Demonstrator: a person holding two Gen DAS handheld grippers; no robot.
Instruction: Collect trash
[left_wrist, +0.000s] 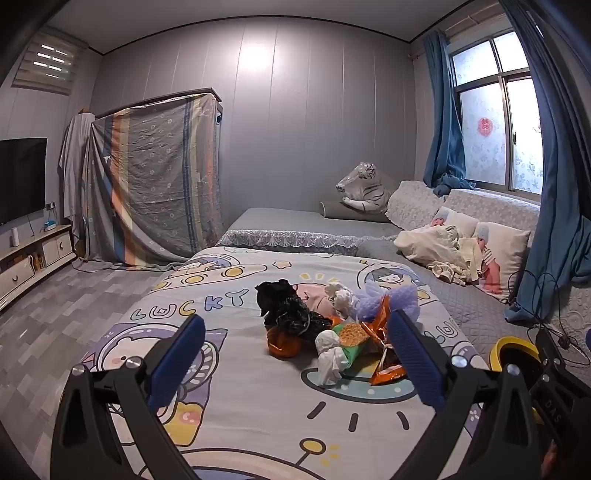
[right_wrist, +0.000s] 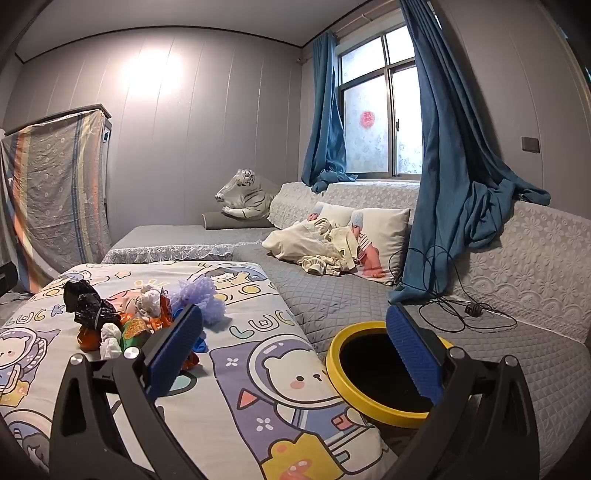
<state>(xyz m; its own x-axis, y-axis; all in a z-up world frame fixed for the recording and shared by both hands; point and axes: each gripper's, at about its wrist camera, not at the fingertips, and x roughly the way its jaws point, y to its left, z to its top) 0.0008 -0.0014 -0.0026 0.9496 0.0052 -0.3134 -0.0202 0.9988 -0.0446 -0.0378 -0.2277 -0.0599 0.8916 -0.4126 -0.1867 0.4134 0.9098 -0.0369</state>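
Observation:
A heap of trash lies on the cartoon-print quilt (left_wrist: 229, 406): a crumpled black plastic bag (left_wrist: 286, 310), an orange piece (left_wrist: 282, 345), white tissue wads (left_wrist: 330, 356), a green snack packet (left_wrist: 351, 338), an orange foil wrapper (left_wrist: 382, 363) and lilac foam netting (left_wrist: 384, 299). My left gripper (left_wrist: 295, 354) hovers open just short of the heap, nothing between its fingers. My right gripper (right_wrist: 295, 350) is open too, to the right of the heap (right_wrist: 129, 317). A yellow-rimmed bin (right_wrist: 373, 400) with a dark inside stands on the bed under the right gripper's right finger; its rim (left_wrist: 511, 350) shows beside the left gripper.
Pillows and dolls with cloths (right_wrist: 332, 243) lie by the headboard under the window. A black cable (right_wrist: 461, 310) trails over the grey cover near the blue curtain (right_wrist: 454, 184). A plush tiger (left_wrist: 364, 188) sits at the far end. The floor, a TV cabinet (left_wrist: 33, 258) and a draped rack (left_wrist: 155, 177) are at left.

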